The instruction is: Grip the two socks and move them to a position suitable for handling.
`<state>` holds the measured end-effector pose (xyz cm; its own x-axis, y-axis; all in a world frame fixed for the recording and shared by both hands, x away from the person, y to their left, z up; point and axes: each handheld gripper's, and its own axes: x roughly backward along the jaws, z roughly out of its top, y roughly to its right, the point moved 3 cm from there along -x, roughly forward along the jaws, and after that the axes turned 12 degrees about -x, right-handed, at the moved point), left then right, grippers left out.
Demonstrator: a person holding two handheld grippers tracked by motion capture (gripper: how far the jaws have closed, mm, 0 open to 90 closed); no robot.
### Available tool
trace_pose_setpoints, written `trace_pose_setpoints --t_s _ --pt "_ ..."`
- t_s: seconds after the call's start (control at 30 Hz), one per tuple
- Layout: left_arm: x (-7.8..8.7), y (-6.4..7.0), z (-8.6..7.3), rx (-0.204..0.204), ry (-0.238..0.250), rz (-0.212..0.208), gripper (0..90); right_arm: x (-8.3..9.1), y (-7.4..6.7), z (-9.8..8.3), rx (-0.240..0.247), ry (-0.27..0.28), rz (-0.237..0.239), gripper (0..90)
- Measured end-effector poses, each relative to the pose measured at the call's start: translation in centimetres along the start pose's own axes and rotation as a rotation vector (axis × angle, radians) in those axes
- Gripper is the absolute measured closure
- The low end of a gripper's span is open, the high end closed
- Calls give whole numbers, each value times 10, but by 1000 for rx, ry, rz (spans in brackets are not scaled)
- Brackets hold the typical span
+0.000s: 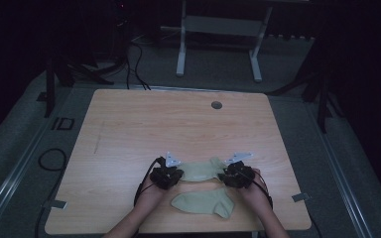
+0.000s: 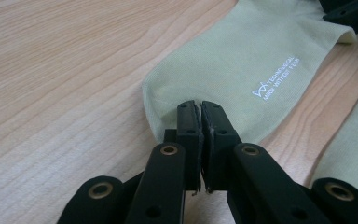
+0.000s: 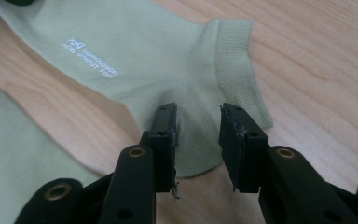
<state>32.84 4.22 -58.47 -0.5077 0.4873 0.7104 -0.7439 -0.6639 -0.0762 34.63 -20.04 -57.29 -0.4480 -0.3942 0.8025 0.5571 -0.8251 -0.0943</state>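
Dim floor and the legs of a pale metal frame (image 1: 218, 34) lie beyond a light wooden table (image 1: 144, 124) with a small round hole (image 1: 217, 105) near its far edge at twelve o'clock.

On the near half of the table, a pale green sock (image 1: 201, 169) lies flat between the two grippers, its white printed lettering (image 2: 276, 77) facing up. The left gripper (image 2: 200, 112) sits at the sock's nine o'clock end, its jaws pressed together at the sock's edge with no gap showing between the pads; whether a fold of cloth is pinched there I cannot tell. The right gripper (image 3: 198, 123) sits at the three o'clock end by the ribbed cuff (image 3: 235, 60), its jaws standing narrowly apart with the heel of the sock lying between them and the pads not pressing on it.

A second sock (image 1: 203, 203) of the same colour lies at six o'clock from the first, just beside it, between the person's forearms (image 1: 134, 218).
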Motion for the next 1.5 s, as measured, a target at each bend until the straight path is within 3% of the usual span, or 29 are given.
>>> trace_pose_setpoints --t_s 0.43,0.5,0.67,0.73,0.77,0.8,0.87,1.0,1.17,1.23,1.4,1.5 --pt "-12 -18 9 41 21 -9 843 -11 17 19 -22 -16 9 650" --pt "-13 -18 11 20 11 3 835 -11 17 21 -15 -25 4 639" --pt "-12 -17 13 22 11 -1 801 -11 17 23 -23 -42 16 618" --pt "-9 -16 14 31 20 -11 750 -10 16 24 -22 -49 22 571" --pt "-6 -16 16 34 24 -11 594 -7 14 26 -16 -42 27 530" --pt "-3 -15 17 29 33 -13 594 -7 14 26 -16 -42 27 530" --pt "4 -14 19 29 57 -34 508 3 10 29 -10 -8 43 497" --pt "23 -11 18 35 78 -73 495 16 5 32 -9 25 67 464" --pt "32 -10 15 18 67 -66 487 26 0 34 -6 37 85 457" --pt "38 -11 6 30 63 -61 486 31 -2 34 -1 43 92 457" --pt "40 -12 1 37 59 -62 487 33 -4 33 3 45 98 457" --pt "46 -9 -3 37 58 -85 460 37 -8 29 4 54 112 459"
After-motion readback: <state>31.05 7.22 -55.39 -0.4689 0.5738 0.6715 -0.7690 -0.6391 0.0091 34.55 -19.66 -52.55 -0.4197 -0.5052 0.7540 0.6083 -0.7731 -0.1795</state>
